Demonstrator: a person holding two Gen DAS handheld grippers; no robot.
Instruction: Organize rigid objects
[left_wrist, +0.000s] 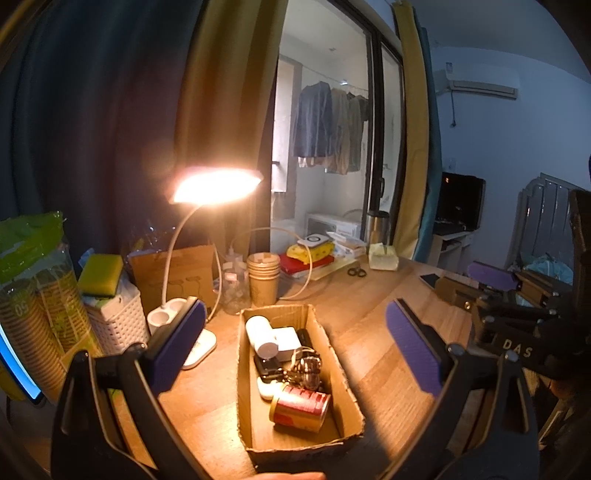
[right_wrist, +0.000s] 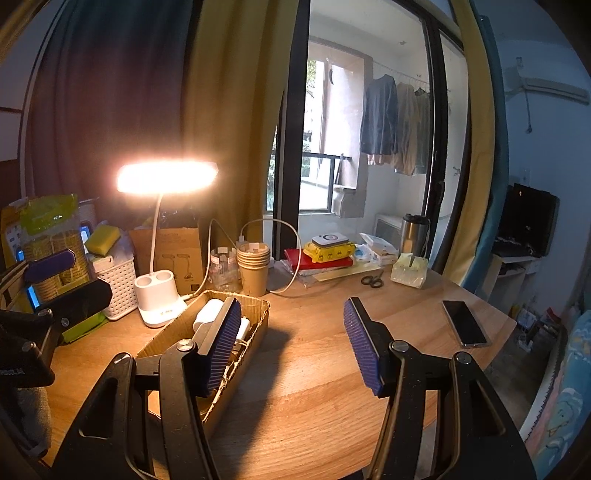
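An open cardboard box (left_wrist: 334, 373) sits on the wooden table and holds a red can (left_wrist: 301, 406), a white cylinder (left_wrist: 260, 332), a white charger (left_wrist: 286, 338), keys (left_wrist: 308, 369) and dark small items. My left gripper (left_wrist: 295, 338) is open and empty, hovering above the box. My right gripper (right_wrist: 291, 339) is open and empty, above bare table just right of the box (right_wrist: 258, 306). The right gripper shows at the right edge of the left wrist view (left_wrist: 495, 291); the left gripper shows at the left edge of the right wrist view (right_wrist: 55, 288).
A lit desk lamp (right_wrist: 159, 299) stands behind the box. Stacked paper cups (right_wrist: 253, 266), a white basket (right_wrist: 116, 291) with a yellow sponge (right_wrist: 103, 238), books (right_wrist: 317, 262), scissors (right_wrist: 371, 280), a tissue pack (right_wrist: 408, 271) and a phone (right_wrist: 463, 323) lie on the table.
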